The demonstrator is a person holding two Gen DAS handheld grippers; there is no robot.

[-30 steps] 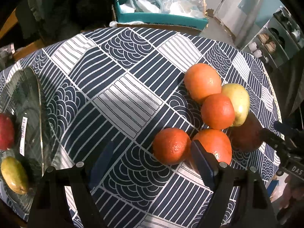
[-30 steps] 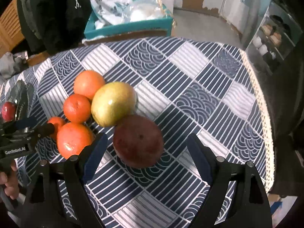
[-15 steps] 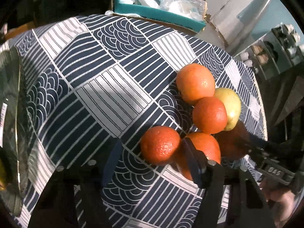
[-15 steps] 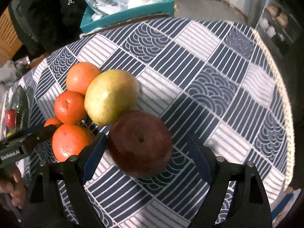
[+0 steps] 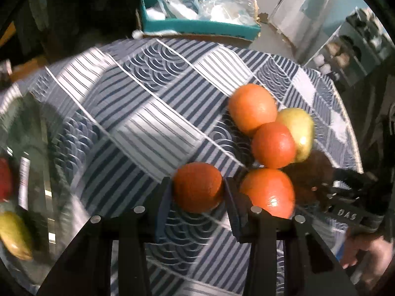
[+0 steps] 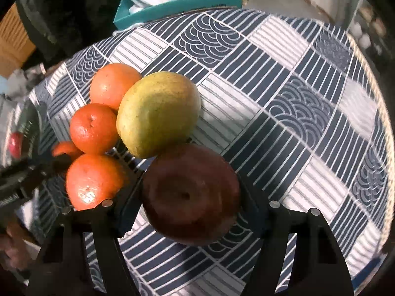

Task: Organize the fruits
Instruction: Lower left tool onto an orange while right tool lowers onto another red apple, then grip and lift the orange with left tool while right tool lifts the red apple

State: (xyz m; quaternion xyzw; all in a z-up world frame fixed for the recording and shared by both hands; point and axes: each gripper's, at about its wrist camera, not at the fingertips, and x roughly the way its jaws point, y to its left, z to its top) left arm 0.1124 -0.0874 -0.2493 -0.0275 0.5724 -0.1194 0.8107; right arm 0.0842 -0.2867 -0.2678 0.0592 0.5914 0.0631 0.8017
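My left gripper (image 5: 196,198), wide a second ago, now pinches the small orange (image 5: 197,187) on the tablecloth (image 5: 138,128). My right gripper (image 6: 190,209) has dropped lower, its jaws closing around the dark red apple (image 6: 191,194), pads seemingly touching.

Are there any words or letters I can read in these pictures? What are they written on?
"DAS": white letters on the black right gripper, seen from the left wrist camera.
White lettering on the left gripper, at the right wrist view's left edge: too blurred.
Print on the teal box: too small.
Barcode label on the glass bowl: blurred.
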